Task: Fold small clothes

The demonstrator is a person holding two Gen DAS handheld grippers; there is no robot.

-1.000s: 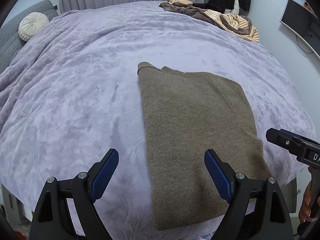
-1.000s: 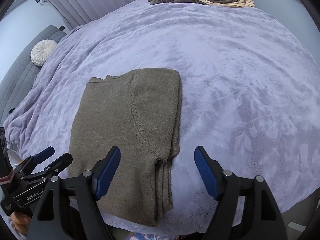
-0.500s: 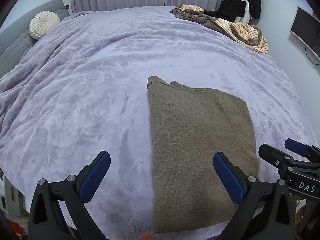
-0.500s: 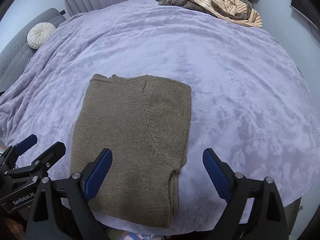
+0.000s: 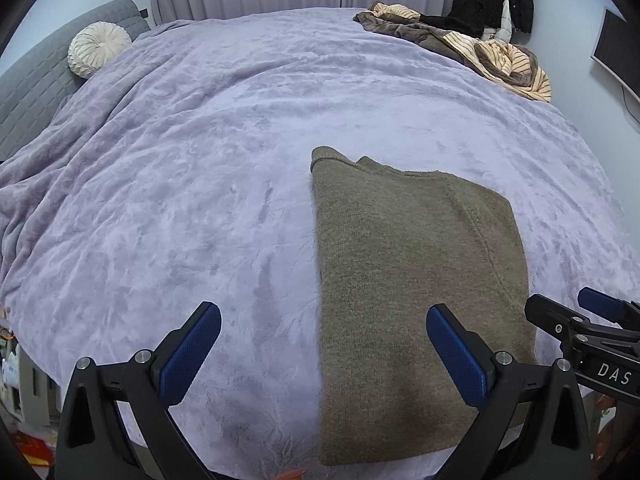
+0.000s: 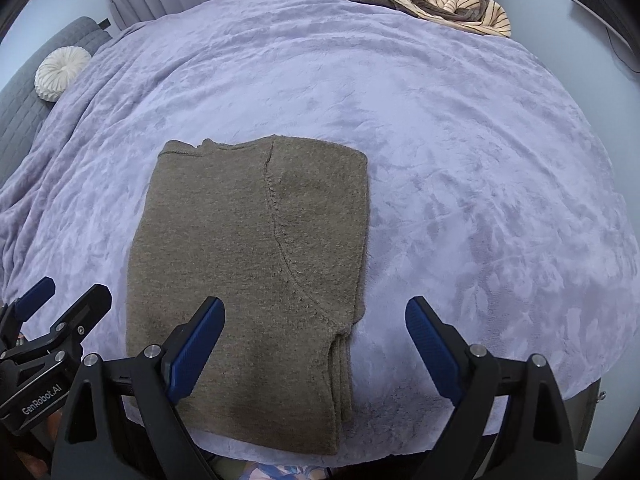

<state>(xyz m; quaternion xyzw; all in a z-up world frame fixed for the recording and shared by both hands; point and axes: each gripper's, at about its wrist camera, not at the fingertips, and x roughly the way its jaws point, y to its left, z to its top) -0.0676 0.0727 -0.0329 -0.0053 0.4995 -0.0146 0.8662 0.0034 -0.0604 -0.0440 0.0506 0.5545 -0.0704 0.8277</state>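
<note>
Left wrist view showed a lavender blanket (image 5: 200, 160) covering the whole bed, with a folded olive sweater (image 5: 416, 280) lying flat near its front edge. A heap of striped clothes (image 5: 500, 52) sat at the far corner, well apart. The left gripper (image 5: 320, 344) and the right gripper (image 6: 314, 340) hovered above the sweater, jaws spread wide, gripping nothing.
</note>
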